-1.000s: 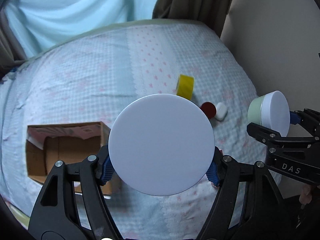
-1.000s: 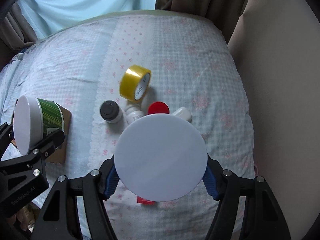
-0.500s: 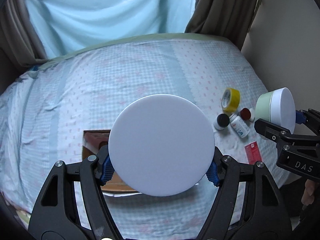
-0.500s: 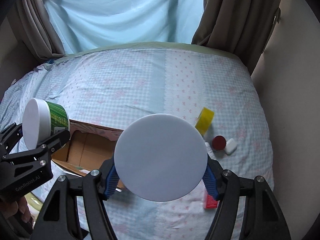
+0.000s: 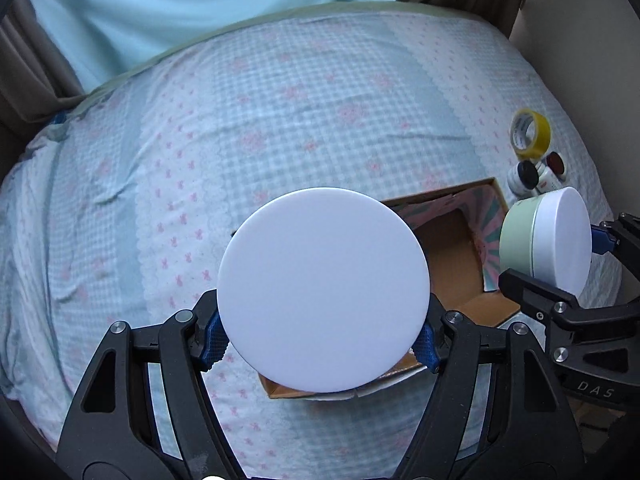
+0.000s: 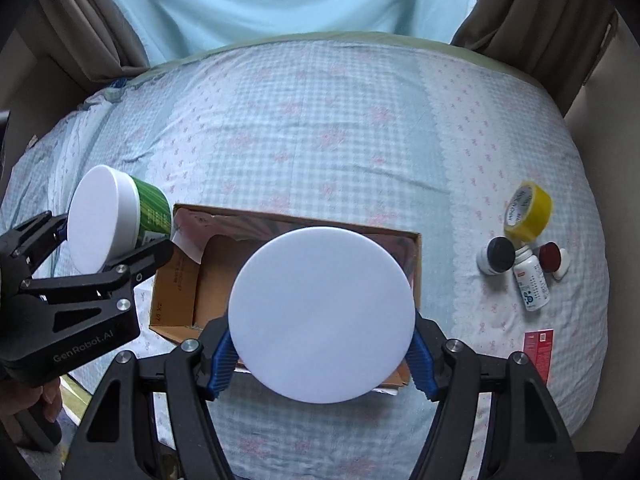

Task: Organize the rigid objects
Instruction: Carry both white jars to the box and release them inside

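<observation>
Hanging above the bed point(image 6: 320, 128), two white-lidded jars are carried, one per gripper, each clamped across its sides with the lid facing the camera. The left gripper point(image 5: 323, 340) is clenched on the dark green jar point(image 6: 120, 220); the right gripper point(image 6: 322, 354) is clenched on the pale green jar point(image 5: 544, 240). The cardboard box point(image 6: 188, 280) lies open on the near part of the bed, its long axis set crosswise — directly below and ahead of the right jaws, and just to the right of the left jaws. The right-hand jar is judged nearer to a drop. Well apart, toward the bed's right edge, a yellow tape roll point(image 6: 528, 212) and small bottles point(image 6: 530, 284) are left lying.
</observation>
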